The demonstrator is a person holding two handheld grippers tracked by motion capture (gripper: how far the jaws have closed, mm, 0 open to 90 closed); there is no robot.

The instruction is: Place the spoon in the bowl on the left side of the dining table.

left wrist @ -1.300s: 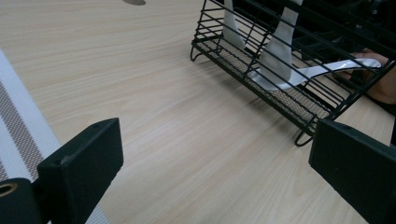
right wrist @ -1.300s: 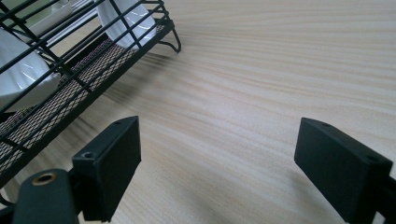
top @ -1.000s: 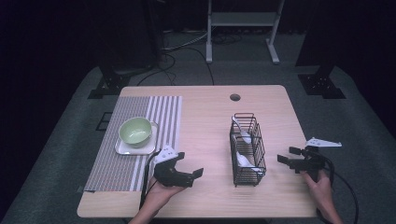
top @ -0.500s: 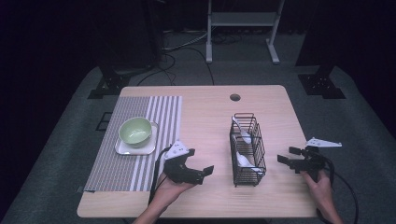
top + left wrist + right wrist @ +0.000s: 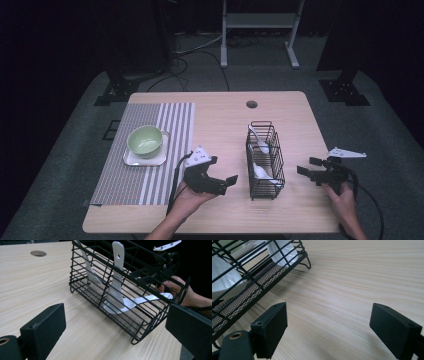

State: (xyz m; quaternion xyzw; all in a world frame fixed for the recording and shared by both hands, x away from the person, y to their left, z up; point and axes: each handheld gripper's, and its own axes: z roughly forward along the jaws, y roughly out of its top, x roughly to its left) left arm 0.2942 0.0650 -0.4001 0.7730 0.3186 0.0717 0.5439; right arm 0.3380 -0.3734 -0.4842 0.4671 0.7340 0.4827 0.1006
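Looking down, high view: the left claw (image 5: 224, 181) stands with jaws wide and empty, just left of the black wire basket (image 5: 265, 159) on the pale wooden surface (image 5: 220, 125); the right claw (image 5: 308, 167) is also wide and empty, to the basket's right.
High-view risk: a low push from the left could slide or tip the light basket toward the right claw.
Bystanders: the green bowl (image 5: 145, 140) on its white square plate (image 5: 145, 159), on a grey striped mat (image 5: 145, 150), sits well apart and is likely safe.
Left gripper view: white ceramic spoons (image 5: 116, 283) lean inside the basket; the wires (image 5: 105, 270) are close-set, so a jaw could snag one and drag the basket.
Right gripper view: the basket's foot (image 5: 305, 265) lies ahead; closing early would pinch wire, not a spoon.
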